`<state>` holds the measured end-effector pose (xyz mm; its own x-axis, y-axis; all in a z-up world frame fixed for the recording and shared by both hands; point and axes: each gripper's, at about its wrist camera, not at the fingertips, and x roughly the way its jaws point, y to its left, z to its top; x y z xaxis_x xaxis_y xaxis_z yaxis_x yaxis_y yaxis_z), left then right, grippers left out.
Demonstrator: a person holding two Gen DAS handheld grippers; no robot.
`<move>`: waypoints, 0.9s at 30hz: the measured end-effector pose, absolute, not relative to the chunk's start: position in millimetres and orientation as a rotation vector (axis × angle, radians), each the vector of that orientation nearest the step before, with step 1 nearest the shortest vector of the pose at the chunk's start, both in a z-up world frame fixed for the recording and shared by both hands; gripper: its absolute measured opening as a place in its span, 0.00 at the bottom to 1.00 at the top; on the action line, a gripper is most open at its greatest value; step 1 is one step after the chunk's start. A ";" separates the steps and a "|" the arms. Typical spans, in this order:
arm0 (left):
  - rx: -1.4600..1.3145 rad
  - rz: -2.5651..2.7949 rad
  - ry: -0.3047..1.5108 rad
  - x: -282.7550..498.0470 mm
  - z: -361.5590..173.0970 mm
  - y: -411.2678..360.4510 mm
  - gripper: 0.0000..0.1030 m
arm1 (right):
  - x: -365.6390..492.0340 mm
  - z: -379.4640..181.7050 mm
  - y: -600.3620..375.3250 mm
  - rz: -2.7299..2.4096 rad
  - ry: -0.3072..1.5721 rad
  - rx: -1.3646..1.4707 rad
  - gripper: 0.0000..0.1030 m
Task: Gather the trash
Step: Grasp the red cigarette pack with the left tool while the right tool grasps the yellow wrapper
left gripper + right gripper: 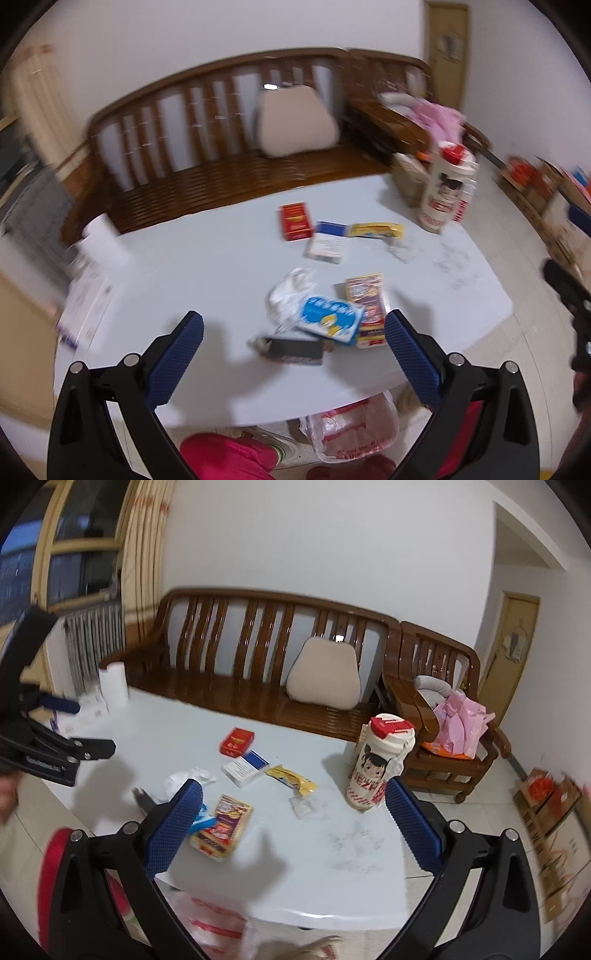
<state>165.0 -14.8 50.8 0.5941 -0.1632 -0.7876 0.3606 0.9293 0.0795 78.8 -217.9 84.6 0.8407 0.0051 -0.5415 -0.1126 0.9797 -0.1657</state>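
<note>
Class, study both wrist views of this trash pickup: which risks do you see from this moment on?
1. The blue-and-white wrapper, crumpled white plastic and purple-and-yellow snack packet overlap, so the open left gripper may pinch several or let one slip.
2. The tall white cartoon bottle with red lid stands near the table's edge, close to the open right gripper; a sweep might topple it.

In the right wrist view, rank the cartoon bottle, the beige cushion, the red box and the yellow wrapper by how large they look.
1. beige cushion
2. cartoon bottle, close behind; it is nearer the camera, so true size is unsure
3. yellow wrapper and red box look alike, not ranked.
</note>
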 end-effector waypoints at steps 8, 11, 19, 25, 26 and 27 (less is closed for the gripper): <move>0.324 -0.340 1.027 240.8 49.9 -50.3 0.93 | 160.1 99.1 -236.2 0.257 0.721 -0.181 0.94; 0.342 -0.347 1.089 274.2 42.5 -61.3 0.93 | 185.2 102.5 -234.2 0.295 0.761 -0.229 0.94; 0.404 -0.304 1.213 356.3 8.5 -82.4 0.93 | 247.9 98.8 -217.4 0.542 0.858 -0.378 0.94; 0.419 -0.291 1.301 409.2 -29.3 -91.5 0.93 | 298.8 71.5 -210.2 0.624 0.973 -0.447 0.94; 0.420 -0.289 1.313 417.0 -36.3 -93.9 0.93 | 305.6 65.8 -209.3 0.635 0.989 -0.457 0.94; 0.418 -0.288 1.323 423.3 -41.5 -96.1 0.93 | 310.8 59.8 -208.1 0.645 1.004 -0.466 0.94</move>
